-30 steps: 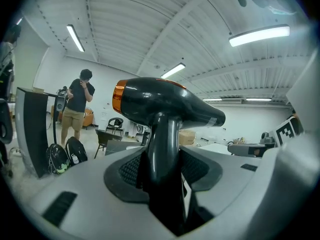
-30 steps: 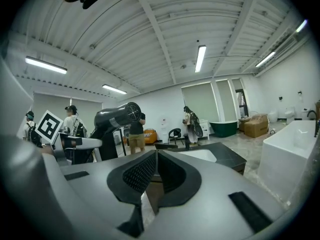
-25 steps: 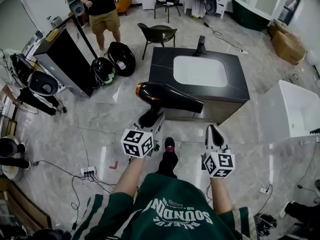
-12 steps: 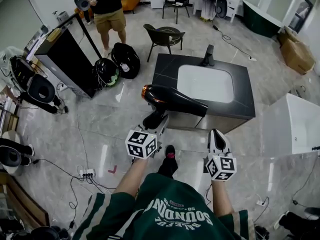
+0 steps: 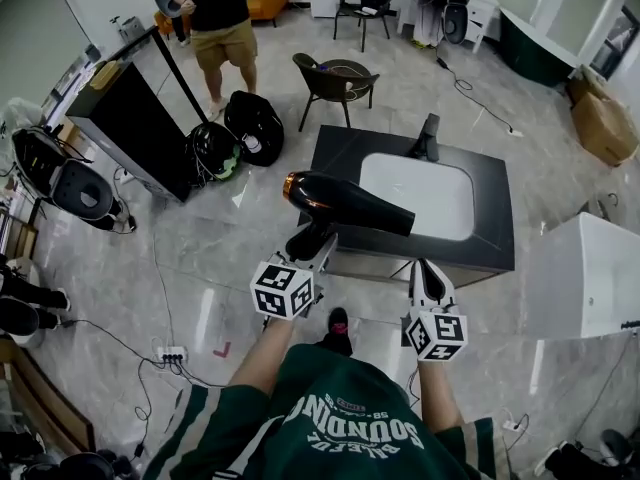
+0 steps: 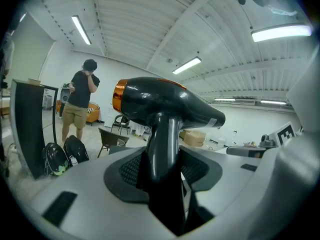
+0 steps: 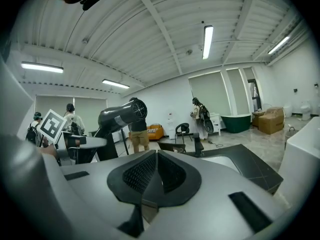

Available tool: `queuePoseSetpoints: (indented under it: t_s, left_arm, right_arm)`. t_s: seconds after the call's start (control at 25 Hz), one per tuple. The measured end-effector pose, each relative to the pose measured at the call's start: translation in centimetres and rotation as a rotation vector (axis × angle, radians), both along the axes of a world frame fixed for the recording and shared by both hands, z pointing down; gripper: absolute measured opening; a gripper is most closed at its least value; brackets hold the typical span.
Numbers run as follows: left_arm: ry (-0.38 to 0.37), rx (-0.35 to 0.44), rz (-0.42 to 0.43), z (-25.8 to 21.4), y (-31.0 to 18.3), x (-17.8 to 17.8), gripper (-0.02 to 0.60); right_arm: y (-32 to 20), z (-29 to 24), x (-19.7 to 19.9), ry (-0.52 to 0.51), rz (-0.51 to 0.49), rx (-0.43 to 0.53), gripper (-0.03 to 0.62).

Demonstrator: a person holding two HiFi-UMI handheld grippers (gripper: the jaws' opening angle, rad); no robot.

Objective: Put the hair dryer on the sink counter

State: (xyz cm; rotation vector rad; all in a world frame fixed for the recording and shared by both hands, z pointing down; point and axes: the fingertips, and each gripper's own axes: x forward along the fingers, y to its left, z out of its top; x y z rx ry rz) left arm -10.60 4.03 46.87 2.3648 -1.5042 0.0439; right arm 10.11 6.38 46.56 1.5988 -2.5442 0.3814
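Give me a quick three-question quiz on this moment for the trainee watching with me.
1. True or false: the hair dryer rests on the sink counter.
2. The right gripper is: A) shut and empty; B) shut on the hair dryer; C) wide open.
3. Which part of the hair dryer does the left gripper clamp?

Key:
1. False. It is held in the air, not yet set on the sink counter.
2. A.
3. The handle.

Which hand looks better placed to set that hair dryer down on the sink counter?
Left. The left gripper clamps the hair dryer by its handle, near the sink counter; the right gripper is shut and empty.
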Motion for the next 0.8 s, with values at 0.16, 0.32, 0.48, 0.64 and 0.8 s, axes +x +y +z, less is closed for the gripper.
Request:
queuePoseSetpoints:
  t_s: [0.16, 0.32, 0.48, 0.64, 0.8]
  left_arm:
    - [0.008, 0.003, -0.017, -0.1, -3.6, -0.9, 0.192]
    - [0.023, -0.007, -0.019, -0.1, -6.9, -1.2, 0.192]
    - [0.023, -0.007, -0.007, -0.4, -9.2, -1.2, 0.192]
    - [0.022, -0.011, 0.007, -0.2, -10.8, -1.1, 0.192]
    - [0.024, -0.014, 0.005, -0.3, -11.8, -1.0, 0.192]
  right_arm:
    - [-3.8, -0.3, -1.4, 0.002, -0.025, 0.006, 0.044]
    - [-6.7, -0.3, -1.8, 0.012, -0.028, -0.008, 0.044]
    - [-8.5, -0.4, -2.3, 0.019, -0.024, -0.016, 0.044]
    - [-9.9, -0.2, -2.3, 0.024, -0.015, -0.023, 0.044]
    - [-11.2, -0.4, -2.2, 0.026, -0.017, -0.020, 0.044]
